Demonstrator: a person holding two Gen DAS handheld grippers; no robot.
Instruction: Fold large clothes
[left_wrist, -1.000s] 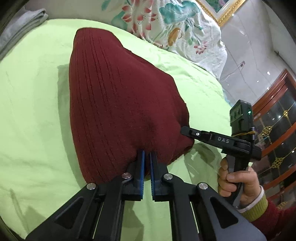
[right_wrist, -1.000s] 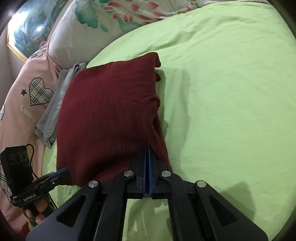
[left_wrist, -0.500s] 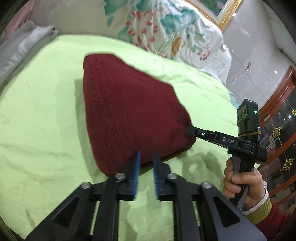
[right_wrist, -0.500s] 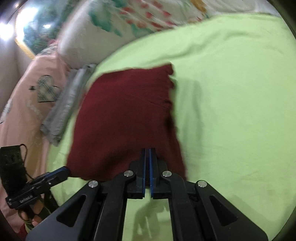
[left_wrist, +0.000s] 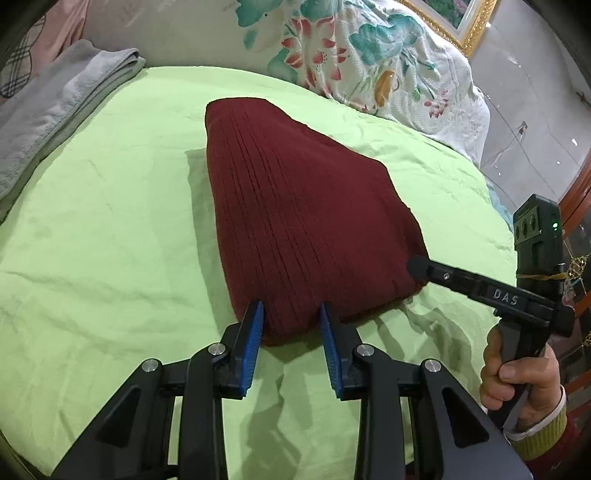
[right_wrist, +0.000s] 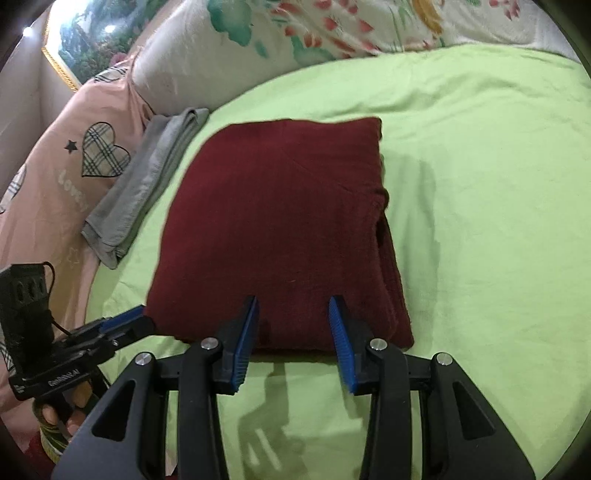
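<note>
A dark red knitted sweater (left_wrist: 295, 206) lies folded into a thick rectangle on the green bedsheet (left_wrist: 110, 229). My left gripper (left_wrist: 290, 308) hovers at the sweater's near edge, its jaws opening; the blue pads (left_wrist: 255, 332) stand either side of the edge without pressing it. In the right wrist view the sweater (right_wrist: 280, 221) lies flat, and my right gripper (right_wrist: 293, 301) is also opening over its near edge, pads clear of the cloth. Each view shows the other gripper: the right one (left_wrist: 417, 264) at the sweater's right corner, the left one (right_wrist: 140, 317) at its left corner.
A folded grey cloth (right_wrist: 147, 184) lies left of the sweater along the bed's edge. A floral quilt (left_wrist: 369, 55) is heaped behind it, and a pink pillow with plaid hearts (right_wrist: 74, 166) sits at the left. A wooden cabinet (left_wrist: 576, 206) stands beyond the bed's right side.
Both grippers went from shut on the sweater's near edge to open and drew back and up a little. The sweater dropped flat onto the sheet.
</note>
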